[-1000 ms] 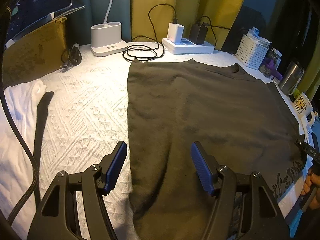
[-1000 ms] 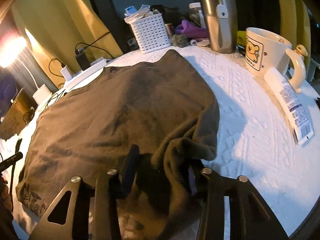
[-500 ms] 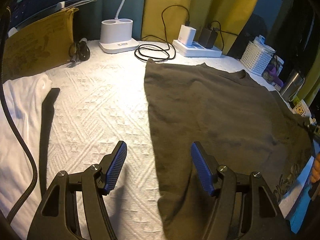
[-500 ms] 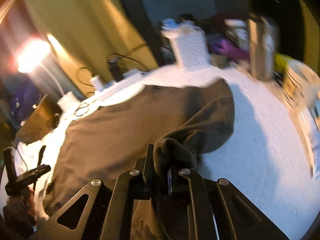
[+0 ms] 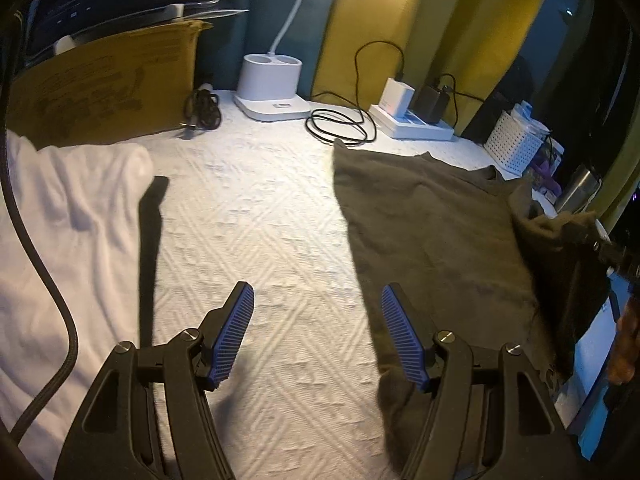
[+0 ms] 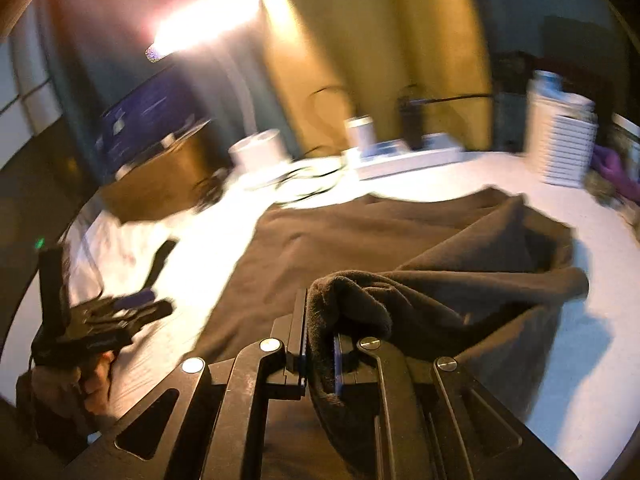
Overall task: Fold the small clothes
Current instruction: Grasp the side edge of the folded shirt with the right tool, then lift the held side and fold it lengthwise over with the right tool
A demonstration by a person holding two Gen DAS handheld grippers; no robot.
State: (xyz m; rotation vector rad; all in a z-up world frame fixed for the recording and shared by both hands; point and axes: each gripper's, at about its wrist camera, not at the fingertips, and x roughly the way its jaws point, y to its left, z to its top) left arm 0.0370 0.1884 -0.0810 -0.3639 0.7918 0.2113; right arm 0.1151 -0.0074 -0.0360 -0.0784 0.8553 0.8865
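A dark olive shirt [image 5: 432,224] lies spread on the white textured bedcover [image 5: 256,232]. My left gripper [image 5: 318,330] is open and empty, low over the cover beside the shirt's left edge; its right finger overlaps that edge. My right gripper [image 6: 320,350] is shut on a bunched fold of the shirt [image 6: 440,280] and holds it lifted above the rest of the garment. The lifted fold also shows at the right of the left wrist view [image 5: 560,236]. The left gripper appears blurred at the left of the right wrist view [image 6: 116,312].
White cloth [image 5: 68,216] lies at the left. At the back stand a cardboard box [image 5: 104,88], a white lamp base [image 5: 272,88], coiled cables [image 5: 340,126], a power strip [image 5: 416,120], a white basket [image 5: 516,140] and a steel tumbler [image 5: 578,188].
My right gripper closed on the shirt's right side and lifted it up and leftward over the garment. My left gripper moved left, off the shirt onto its edge.
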